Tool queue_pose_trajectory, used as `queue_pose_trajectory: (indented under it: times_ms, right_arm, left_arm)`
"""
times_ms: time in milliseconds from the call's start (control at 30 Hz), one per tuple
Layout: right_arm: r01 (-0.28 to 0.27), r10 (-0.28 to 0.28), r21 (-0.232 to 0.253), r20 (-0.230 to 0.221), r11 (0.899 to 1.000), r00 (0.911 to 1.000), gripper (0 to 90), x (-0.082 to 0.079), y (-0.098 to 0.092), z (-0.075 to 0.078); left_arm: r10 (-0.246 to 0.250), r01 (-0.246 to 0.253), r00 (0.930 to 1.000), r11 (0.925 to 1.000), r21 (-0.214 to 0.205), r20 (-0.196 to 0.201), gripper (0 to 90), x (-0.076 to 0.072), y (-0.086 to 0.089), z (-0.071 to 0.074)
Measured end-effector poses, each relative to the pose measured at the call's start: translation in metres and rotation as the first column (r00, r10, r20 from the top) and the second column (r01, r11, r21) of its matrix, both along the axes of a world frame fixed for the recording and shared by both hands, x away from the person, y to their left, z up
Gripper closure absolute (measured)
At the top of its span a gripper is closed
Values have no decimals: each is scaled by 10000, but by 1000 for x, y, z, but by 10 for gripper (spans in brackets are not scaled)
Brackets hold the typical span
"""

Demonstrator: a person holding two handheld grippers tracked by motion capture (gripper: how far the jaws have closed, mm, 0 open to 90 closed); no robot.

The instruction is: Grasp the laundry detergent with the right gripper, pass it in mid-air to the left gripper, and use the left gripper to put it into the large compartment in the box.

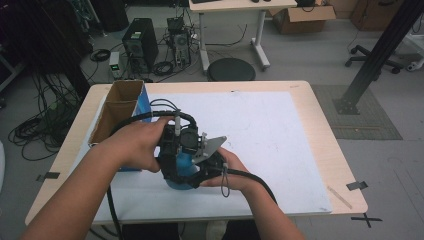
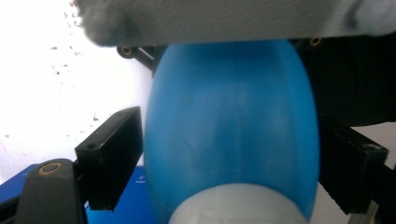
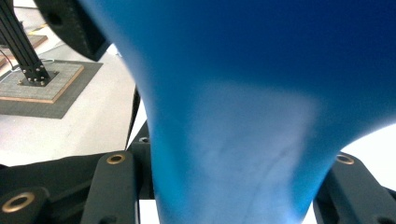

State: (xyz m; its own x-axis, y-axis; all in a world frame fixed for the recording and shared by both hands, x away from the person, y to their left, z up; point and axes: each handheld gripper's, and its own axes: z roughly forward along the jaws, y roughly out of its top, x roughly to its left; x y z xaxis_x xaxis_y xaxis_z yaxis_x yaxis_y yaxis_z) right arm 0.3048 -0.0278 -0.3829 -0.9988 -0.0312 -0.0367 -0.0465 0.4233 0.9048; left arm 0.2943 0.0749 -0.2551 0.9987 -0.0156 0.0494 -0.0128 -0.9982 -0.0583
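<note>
Low in the middle of the high view, both hands meet over a blue bulb (image 1: 181, 172) just above the white mat (image 1: 260, 145) on the table (image 1: 320, 150). The right hand-held gripper (image 3: 224, 186) is clamped tight on the bulb's narrow neck. The left hand-held gripper (image 2: 229, 154) straddles the fat belly, its jaws part closed and close against the sides; whether the pads press yet I cannot tell. The risk is a soft, rounded body: it may squirt out sideways if the left jaws bite off-centre, or twist loose from the neck grip. The cardboard box (image 1: 120, 107) sits upper left, out of harm
</note>
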Motion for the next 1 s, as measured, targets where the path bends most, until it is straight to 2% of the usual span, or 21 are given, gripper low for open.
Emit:
queue_pose_trajectory:
  times_ms: [667,800,867,1000]
  right_arm:
    - [32,-31,78,-114,10000,9999,454,-2,3,3]
    - [37,-36,84,-130,10000,9999,454,-2,3,2]
    - [35,-34,79,-166,10000,9999,455,-2,3,2]
    - [71,-70,63,-138,10000,9999,455,-2,3,2]
  left_arm:
    - [-31,31,9998,10000,8,185,275,-2,1,1]
    - [-86,83,9991,9999,80,417,281,-3,0,1]
    - [-178,176,9993,9998,62,320,378,-3,0,1]
    - [-151,151,9992,9999,27,360,383,-3,0,0]
